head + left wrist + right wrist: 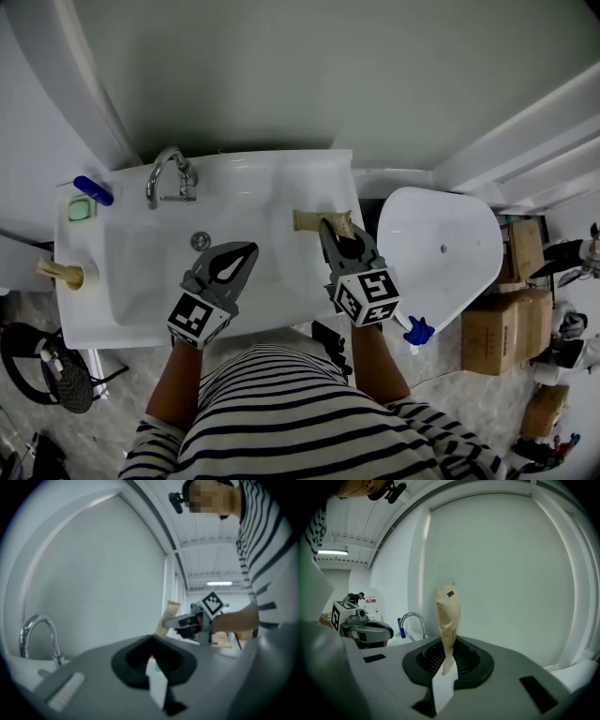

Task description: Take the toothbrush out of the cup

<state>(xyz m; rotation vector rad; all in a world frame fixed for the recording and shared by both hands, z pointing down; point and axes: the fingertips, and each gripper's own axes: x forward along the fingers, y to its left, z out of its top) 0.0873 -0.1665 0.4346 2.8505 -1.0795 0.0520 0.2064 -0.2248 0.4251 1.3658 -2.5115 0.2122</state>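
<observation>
Room: white bathroom with a pale wall; the sink surface [281, 173] lies just below me.
Left gripper [242, 255]: over the basin, fingers pressed together with nothing between them.
Right gripper [326, 227]: over the sink's right side, fingers narrowed onto the lower end of the toothbrush.
Toothbrush [447, 616]: in a tan paper sleeve, I judge; it stands up from the fingers, leaning slightly, clear of any cup.
Cup: I can't pick it out; a tan object [64, 273] on the left rim might be it.
Faucet [169, 173]: at the far rim, well apart.
My plan: firm pressure, since the grip is low and the sleeve could pivot; carry slowly, left gripper aside.
</observation>
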